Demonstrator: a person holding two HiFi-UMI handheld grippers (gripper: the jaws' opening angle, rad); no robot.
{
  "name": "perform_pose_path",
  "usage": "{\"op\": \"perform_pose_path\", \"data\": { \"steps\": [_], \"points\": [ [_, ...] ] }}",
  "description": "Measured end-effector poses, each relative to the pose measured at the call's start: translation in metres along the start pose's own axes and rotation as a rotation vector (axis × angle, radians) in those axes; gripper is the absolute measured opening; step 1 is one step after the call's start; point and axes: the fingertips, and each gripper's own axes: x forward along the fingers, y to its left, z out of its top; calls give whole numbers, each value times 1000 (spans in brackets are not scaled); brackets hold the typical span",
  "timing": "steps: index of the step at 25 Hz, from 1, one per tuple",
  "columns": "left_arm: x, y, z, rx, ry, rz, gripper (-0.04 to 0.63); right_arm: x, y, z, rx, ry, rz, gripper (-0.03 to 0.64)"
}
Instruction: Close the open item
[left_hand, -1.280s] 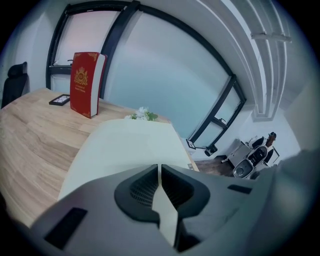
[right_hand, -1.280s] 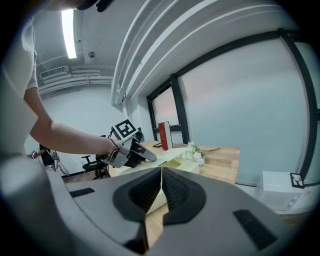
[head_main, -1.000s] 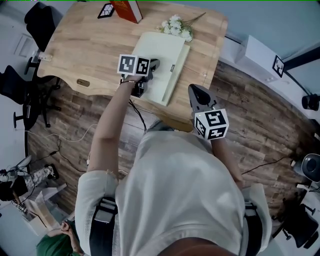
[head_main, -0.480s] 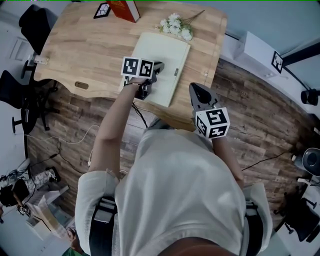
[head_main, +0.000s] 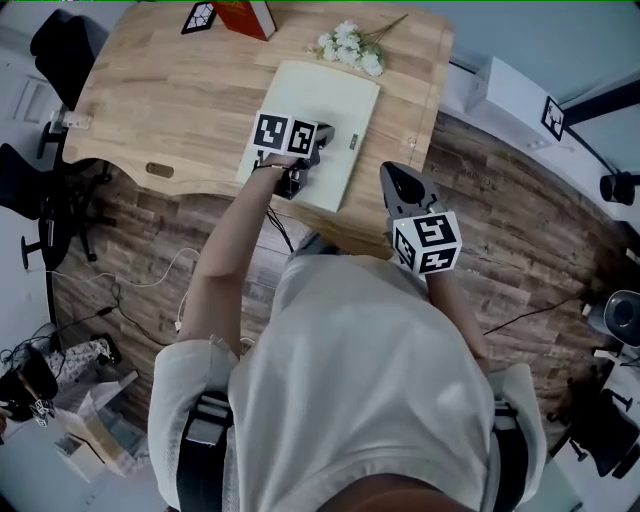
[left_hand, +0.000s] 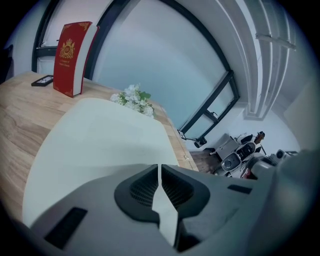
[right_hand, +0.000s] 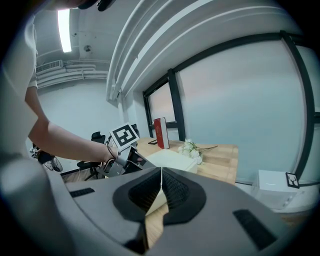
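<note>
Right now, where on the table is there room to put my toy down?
The biggest bare patch is the table's left side, between the red book, the pale box and the left edge. A thinner strip lies right of the box. Crowded: the back by the flowers, and the middle, with the left gripper over the box.

Place: office-style workroom | Furniture: pale wooden desk (head_main: 160, 100) with rounded corners; black swivel chair (head_main: 25, 175) beside it | Floor: dark wood planks (head_main: 520, 250) | Walls: tall frosted glazing in dark frames (right_hand: 240, 100); white box (head_main: 505, 92) bearing a square marker at its foot | Ceiling: strip light (right_hand: 63, 30)
</note>
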Motion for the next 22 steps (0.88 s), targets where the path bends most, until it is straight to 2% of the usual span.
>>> {"op": "perform_pose_path", "data": {
  "steps": [8,12,22],
  "points": [
    [13,-11,-14,69,85,21,38,3,-3,0,-1,0,2,20],
    [21,-19,-15,55,91,15,37,5,-6,1,0,-2,0,20],
    [29,-25,-18,83,101,68,21,6,-10,-1,3,-2,-5,20]
  ]
}}
